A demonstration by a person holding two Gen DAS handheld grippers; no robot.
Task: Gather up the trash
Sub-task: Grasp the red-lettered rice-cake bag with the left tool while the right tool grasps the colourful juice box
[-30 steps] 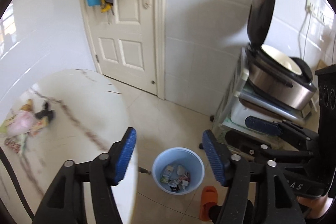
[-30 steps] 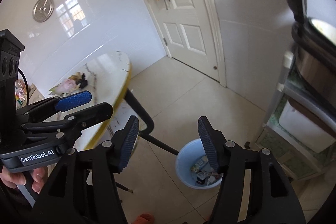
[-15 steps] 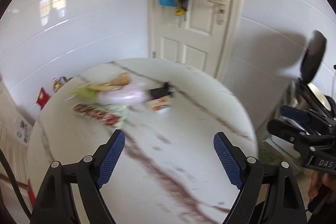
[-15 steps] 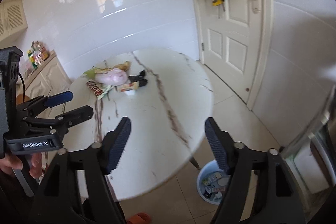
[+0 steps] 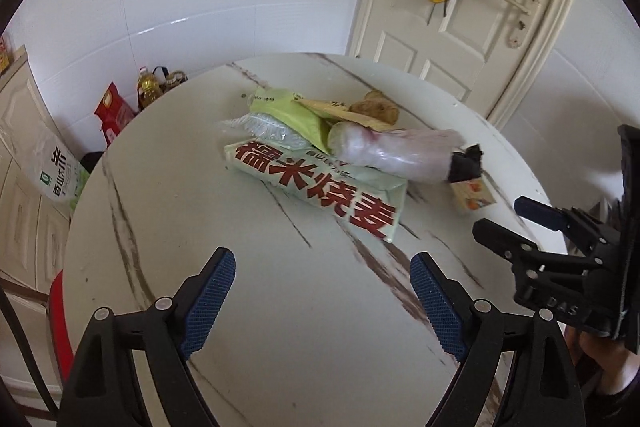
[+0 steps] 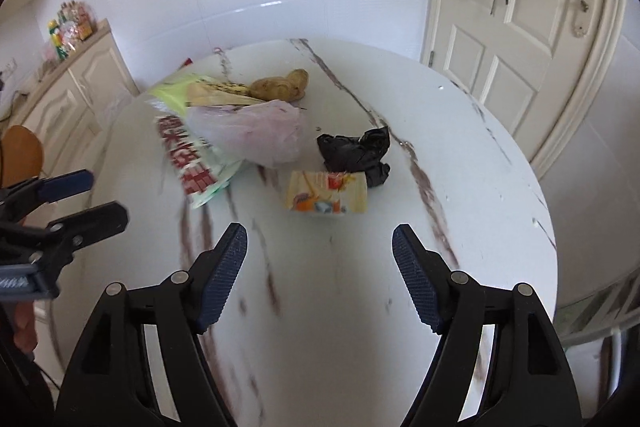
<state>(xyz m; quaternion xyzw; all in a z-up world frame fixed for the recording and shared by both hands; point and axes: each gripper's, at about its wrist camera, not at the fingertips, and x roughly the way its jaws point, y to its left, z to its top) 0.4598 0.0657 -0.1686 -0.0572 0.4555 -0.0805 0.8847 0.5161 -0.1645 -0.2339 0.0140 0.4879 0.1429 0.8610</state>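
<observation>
Left gripper (image 5: pixel 322 297) over bare table (image 5: pixel 256 327), jaws just opened wider, nothing between. Ahead of them: red-lettered packet (image 5: pixel 320 183), pink bag (image 5: pixel 396 155) lying across it, green bag (image 5: pixel 294 111) behind. Right gripper (image 6: pixel 320 275) also apart, empty; just beyond its jaws a small carton (image 6: pixel 327 191) (black wad (image 6: pixel 356 151) touching it), potato (image 6: pixel 282 86) farther off.
</observation>
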